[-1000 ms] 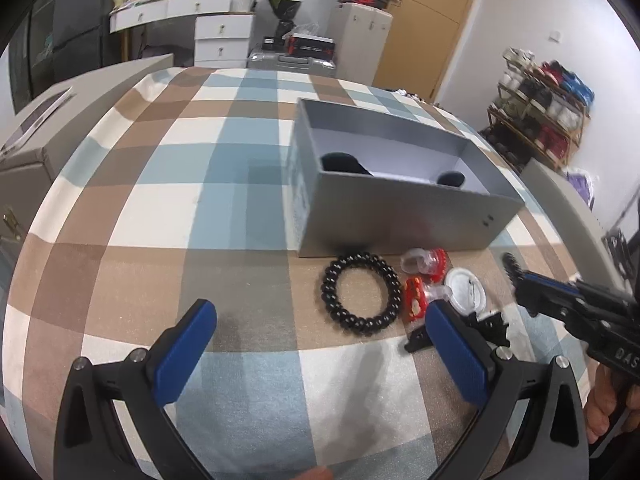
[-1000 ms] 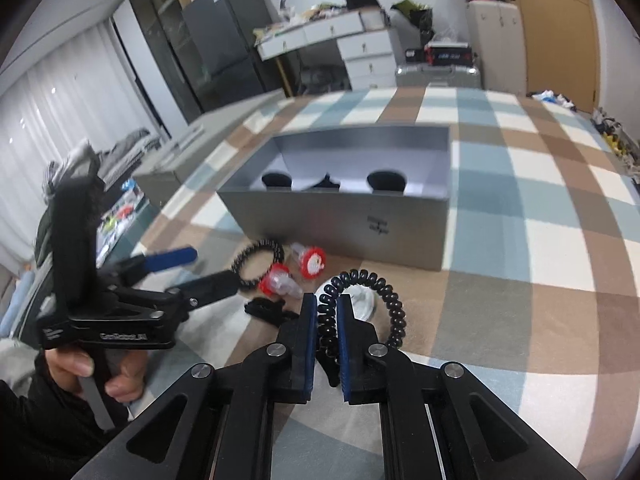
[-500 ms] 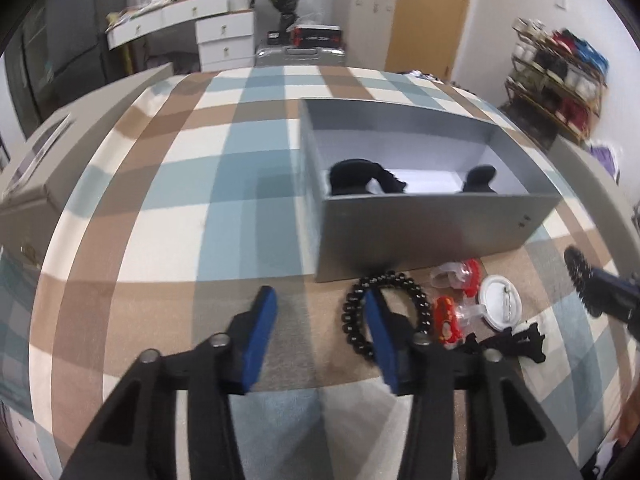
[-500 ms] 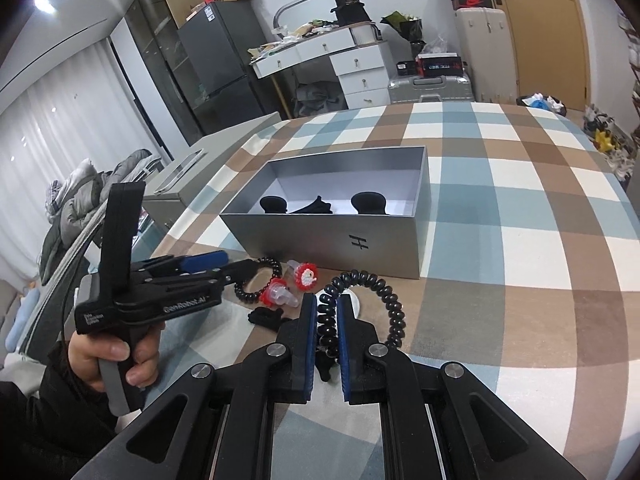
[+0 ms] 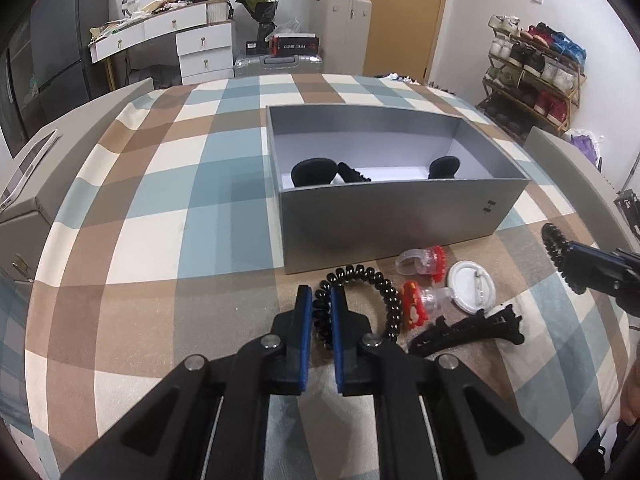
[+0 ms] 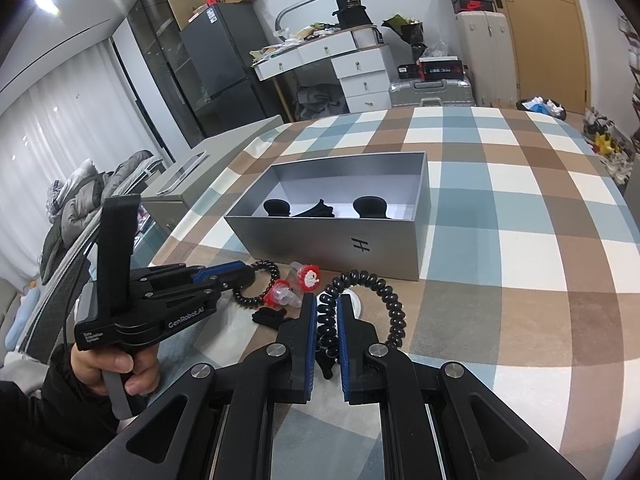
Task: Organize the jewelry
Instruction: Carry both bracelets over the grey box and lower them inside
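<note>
Now the left gripper [image 5: 321, 300] has just finished closing, and its blue pads are clamped on the near-left arc of the bead bracelet [image 5: 390, 298], which lies on the checked cloth [image 5: 140, 240] just before the front wall of the grey box [image 5: 400, 216], toward the table's near edge. The right gripper [image 6: 323, 308] is clamped on a black coil bracelet [image 6: 394, 308], whose loop hangs free beyond the pads, also in front of the box.

To do this lift well, I would raise the left gripper straight up first, so the far arc of beads clears the two red rings [image 5: 416, 304] and the white badge [image 5: 472, 286] that sit just beside it; a sideways drag would likely sweep them along. The grip takes only one thin section, so a slow, steady carry seems wise. Then over the front wall and down into the open stretch of the box floor, between the dark pieces [image 5: 314, 172] already inside. The black clip [image 5: 468, 330] near the edge stays for later.
</note>
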The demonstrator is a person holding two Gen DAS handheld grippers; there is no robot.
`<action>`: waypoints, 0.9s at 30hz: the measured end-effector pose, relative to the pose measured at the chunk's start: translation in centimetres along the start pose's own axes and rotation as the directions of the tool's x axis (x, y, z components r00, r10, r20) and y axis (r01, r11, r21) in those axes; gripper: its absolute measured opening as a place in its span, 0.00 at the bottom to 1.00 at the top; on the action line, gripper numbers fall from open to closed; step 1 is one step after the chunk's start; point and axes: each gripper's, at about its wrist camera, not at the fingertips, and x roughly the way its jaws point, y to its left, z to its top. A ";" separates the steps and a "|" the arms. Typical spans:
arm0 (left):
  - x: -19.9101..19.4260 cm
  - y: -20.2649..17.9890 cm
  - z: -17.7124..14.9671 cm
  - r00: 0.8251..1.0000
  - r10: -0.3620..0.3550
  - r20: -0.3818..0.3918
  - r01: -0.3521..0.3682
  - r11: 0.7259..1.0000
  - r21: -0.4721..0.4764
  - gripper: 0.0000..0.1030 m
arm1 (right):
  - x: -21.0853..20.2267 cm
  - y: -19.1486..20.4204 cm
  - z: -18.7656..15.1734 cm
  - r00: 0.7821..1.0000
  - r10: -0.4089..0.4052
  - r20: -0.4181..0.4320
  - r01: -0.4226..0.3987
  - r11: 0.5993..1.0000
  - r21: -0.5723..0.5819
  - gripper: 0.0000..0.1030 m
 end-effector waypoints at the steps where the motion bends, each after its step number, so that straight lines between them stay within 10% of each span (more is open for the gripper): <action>1: -0.2 0.0 0.0 1.000 -0.001 0.006 0.001 1.000 -0.002 0.04 | 0.0 0.0 0.0 1.000 -0.001 0.001 0.001 1.000 -0.001 0.09; 27: -4.8 0.5 3.0 0.971 -0.058 0.233 0.070 0.997 -0.041 0.04 | -1.2 0.2 3.0 0.996 -0.009 0.093 0.012 0.999 -0.034 0.09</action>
